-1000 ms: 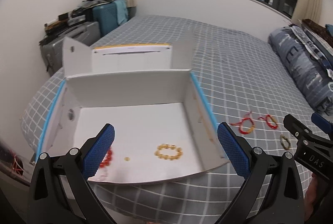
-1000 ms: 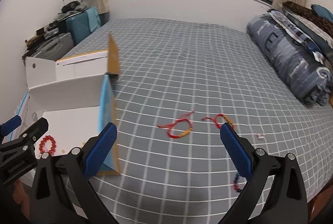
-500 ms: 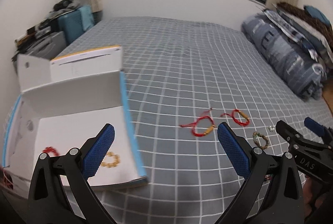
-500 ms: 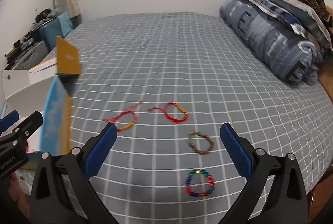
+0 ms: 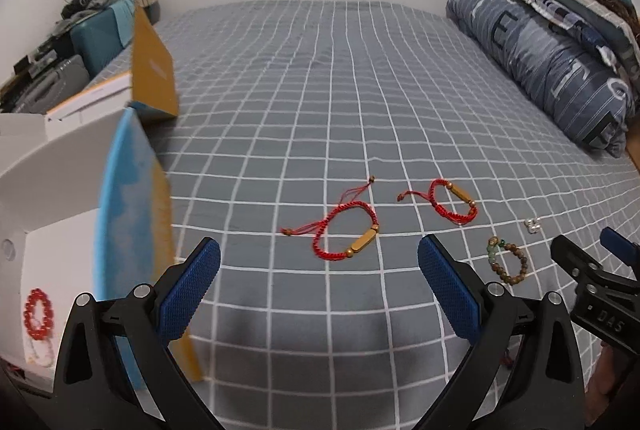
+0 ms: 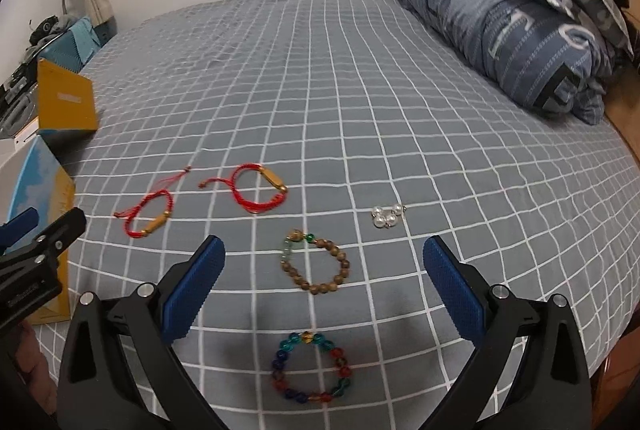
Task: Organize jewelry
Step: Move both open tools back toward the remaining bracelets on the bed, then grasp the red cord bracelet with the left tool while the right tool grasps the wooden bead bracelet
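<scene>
Left tongs (image 5: 318, 286): released, empty, above nearer red cord bracelet (image 5: 346, 232).
Right tongs (image 6: 324, 284): released, empty, over wooden bead bracelet (image 6: 316, 266).
Risk: thin cord may slip or snag the bed (image 6: 360, 90) sheet.

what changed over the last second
Both grippers swung right, away from the white box toward the loose jewelry. The left gripper now faces a red cord bracelet, the right gripper the wooden bead bracelet. Both stayed open and empty; no jewelry moved.
</scene>
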A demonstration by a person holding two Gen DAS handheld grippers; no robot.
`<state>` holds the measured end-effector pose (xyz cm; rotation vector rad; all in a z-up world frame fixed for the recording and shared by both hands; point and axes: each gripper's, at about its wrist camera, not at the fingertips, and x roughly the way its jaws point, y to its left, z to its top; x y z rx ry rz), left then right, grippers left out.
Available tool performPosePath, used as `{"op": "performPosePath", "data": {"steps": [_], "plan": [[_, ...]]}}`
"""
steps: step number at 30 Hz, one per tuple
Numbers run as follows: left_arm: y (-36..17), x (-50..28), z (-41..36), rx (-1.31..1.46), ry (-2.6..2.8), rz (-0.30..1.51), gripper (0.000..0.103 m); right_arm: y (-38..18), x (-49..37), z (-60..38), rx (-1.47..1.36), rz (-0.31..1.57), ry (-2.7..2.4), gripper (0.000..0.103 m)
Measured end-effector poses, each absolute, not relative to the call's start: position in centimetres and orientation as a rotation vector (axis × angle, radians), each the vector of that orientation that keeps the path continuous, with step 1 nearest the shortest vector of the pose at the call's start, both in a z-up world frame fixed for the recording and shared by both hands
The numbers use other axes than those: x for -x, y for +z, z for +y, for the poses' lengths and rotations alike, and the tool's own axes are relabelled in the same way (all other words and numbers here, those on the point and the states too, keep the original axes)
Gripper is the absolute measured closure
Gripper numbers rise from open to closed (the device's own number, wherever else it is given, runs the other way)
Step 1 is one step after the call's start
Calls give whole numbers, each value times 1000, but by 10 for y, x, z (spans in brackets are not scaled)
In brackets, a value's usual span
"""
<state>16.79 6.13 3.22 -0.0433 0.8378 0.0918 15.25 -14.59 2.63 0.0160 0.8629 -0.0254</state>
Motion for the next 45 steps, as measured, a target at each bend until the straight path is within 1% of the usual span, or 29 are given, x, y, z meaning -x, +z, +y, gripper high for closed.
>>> {"op": "performPosePath", "data": {"steps": [14, 26, 33, 34, 35, 36, 37, 38, 39, 40, 41, 43, 44, 45], "plan": [[-26, -220, 53, 12, 88, 912, 6, -23, -184, -160, -32, 952, -15, 8], [-46, -234, 69, 47, 80, 931, 6, -51, -203, -147, -29, 1004, -6, 8], [-55, -241, 68, 43, 82, 953, 6, -65, -212, -144, -29, 1035, -8, 18], [-56, -242, 67, 37, 83, 955, 7, -65, -212, -144, -29, 1034, -10, 19], [-56, -243, 67, 37, 82, 958, 7, -65, -213, -144, -30, 1032, -10, 23], [-57, -243, 66, 39, 80, 959, 9, -65, -212, -144, -31, 1032, -10, 26], [-57, -243, 66, 43, 76, 962, 13, -66, -212, -144, -32, 1032, -9, 27], [-57, -243, 66, 44, 74, 964, 15, -66, -213, -144, -31, 1032, -8, 31], [-57, -243, 66, 43, 71, 966, 19, -65, -213, -143, -30, 1031, -7, 36], [-57, -242, 66, 41, 69, 967, 25, -65, -213, -144, -30, 1031, -6, 38], [-57, -241, 65, 39, 64, 968, 29, -65, -212, -145, -31, 1032, -4, 42], [-56, -240, 65, 36, 51, 970, 42, -64, -212, -146, -34, 1033, -2, 48], [-55, -240, 64, 35, 46, 969, 46, -64, -212, -145, -35, 1033, -2, 52], [-55, -239, 63, 34, 43, 969, 52, -64, -212, -146, -36, 1033, -4, 55]]}}
